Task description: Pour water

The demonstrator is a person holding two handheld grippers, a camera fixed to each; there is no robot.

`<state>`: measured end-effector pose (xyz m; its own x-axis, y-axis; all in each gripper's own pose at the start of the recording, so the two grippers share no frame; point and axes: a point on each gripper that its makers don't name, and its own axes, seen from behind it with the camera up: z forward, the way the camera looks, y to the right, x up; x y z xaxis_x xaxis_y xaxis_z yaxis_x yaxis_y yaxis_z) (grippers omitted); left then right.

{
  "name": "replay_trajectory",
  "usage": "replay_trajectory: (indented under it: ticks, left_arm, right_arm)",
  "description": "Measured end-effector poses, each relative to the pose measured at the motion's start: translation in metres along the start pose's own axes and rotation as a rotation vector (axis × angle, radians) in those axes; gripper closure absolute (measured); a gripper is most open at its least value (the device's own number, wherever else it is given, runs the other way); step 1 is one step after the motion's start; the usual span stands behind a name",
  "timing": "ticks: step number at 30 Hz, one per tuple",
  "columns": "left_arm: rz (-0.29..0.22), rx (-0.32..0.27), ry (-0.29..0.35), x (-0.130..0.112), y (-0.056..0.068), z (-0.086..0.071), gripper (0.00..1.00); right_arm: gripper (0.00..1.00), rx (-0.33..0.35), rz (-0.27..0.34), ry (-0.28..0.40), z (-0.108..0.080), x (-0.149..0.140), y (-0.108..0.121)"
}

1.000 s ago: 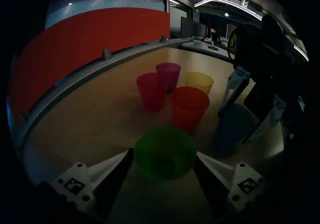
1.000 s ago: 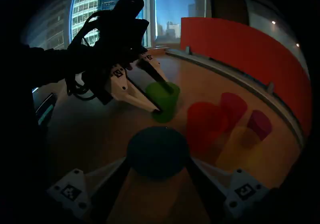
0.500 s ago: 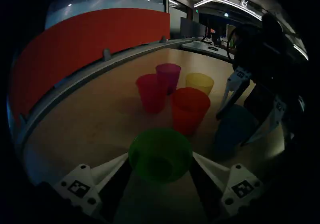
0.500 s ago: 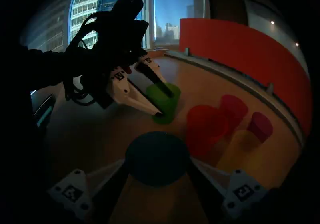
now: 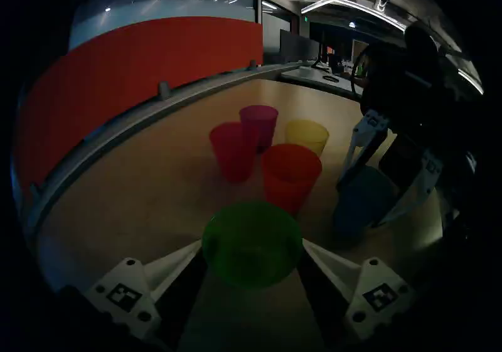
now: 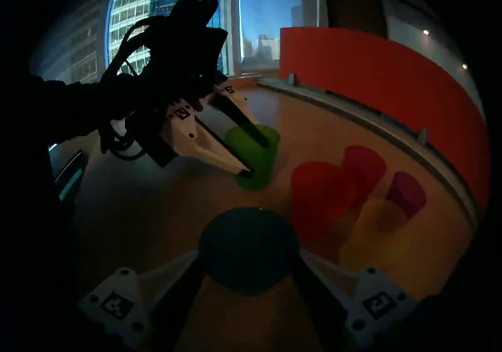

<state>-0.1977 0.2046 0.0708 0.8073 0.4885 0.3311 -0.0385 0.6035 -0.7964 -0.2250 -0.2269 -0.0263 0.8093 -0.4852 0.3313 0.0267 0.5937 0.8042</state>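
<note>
Drift only: fingers of left gripper [image 5: 252, 246] still pinch green cup [image 6: 252, 154], right gripper [image 6: 248, 256] blue cup [image 5: 363, 201] (no pour yet).

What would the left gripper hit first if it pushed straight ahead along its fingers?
Probably the orange cup, just beyond the green cup that the left gripper holds, though depth is hard to judge here.

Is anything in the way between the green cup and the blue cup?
Nothing visible: bare table lies between the green cup and the blue cup; the orange cup stands off to one side.
</note>
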Motion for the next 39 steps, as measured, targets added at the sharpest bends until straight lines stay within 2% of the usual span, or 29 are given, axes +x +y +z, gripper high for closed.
replay_trajectory:
  ticks: [9, 23, 34, 39]
  left_arm:
    - [0.003, 0.003, 0.048, 0.019, 0.014, -0.023, 0.14]
    - [0.021, 0.056, 0.175, 0.066, 0.037, -0.079, 0.14]
    - [-0.002, 0.089, 0.263, 0.089, 0.044, -0.116, 0.14]
    - [-0.018, 0.096, 0.293, 0.093, 0.046, -0.128, 0.14]
  right_arm:
    - [0.11, -0.021, 0.001, 0.051, -0.019, 0.019, -0.005]
    - [0.11, -0.072, 0.0, 0.146, -0.064, 0.056, -0.013]
    - [0.11, -0.092, 0.001, 0.229, -0.092, 0.086, -0.025]
    - [0.1, -0.097, 0.002, 0.27, -0.1, 0.097, -0.029]
